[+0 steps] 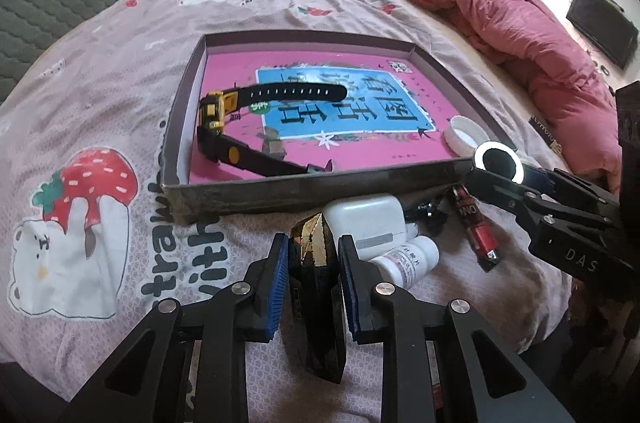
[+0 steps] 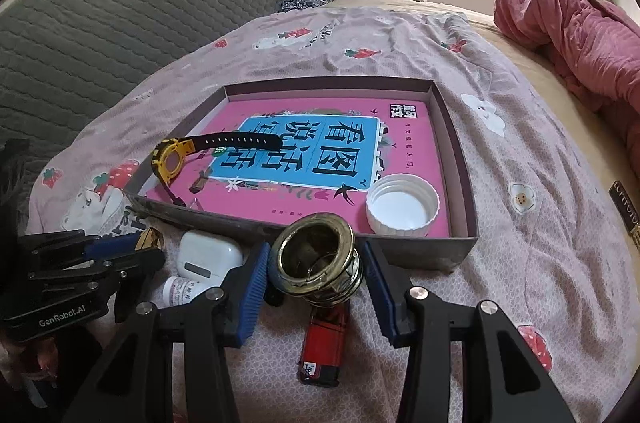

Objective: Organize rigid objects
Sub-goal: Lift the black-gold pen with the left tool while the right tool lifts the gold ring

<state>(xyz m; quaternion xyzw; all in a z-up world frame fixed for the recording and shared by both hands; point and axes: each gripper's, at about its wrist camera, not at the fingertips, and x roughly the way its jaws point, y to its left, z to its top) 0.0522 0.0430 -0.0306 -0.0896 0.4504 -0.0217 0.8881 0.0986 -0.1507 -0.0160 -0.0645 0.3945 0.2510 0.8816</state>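
Strawberry-print bedding (image 1: 100, 95) serves as the sorting floor. Nearest the lens in the left wrist view, the left gripper (image 1: 313, 265) has its blue pads pressed on a black-and-gold faceted case (image 1: 316, 287) that lies on the cover. In the right wrist view, the right gripper (image 2: 314, 271) holds a brass-rimmed ring fitting (image 2: 316, 259) between half-spread jaws, above a red lighter (image 2: 324, 343). Just behind wait a white earbud case (image 1: 366, 219) and a small pill bottle (image 1: 406, 259). Beyond them the shallow box (image 1: 280, 191) already holds a yellow watch (image 1: 218, 113) and a white cap (image 1: 466, 137) on a pink book (image 1: 320, 91). Both hands appear mid-pickup; the next move likely calls for lifting each piece clear over the near wall and setting it down on open pink cover.
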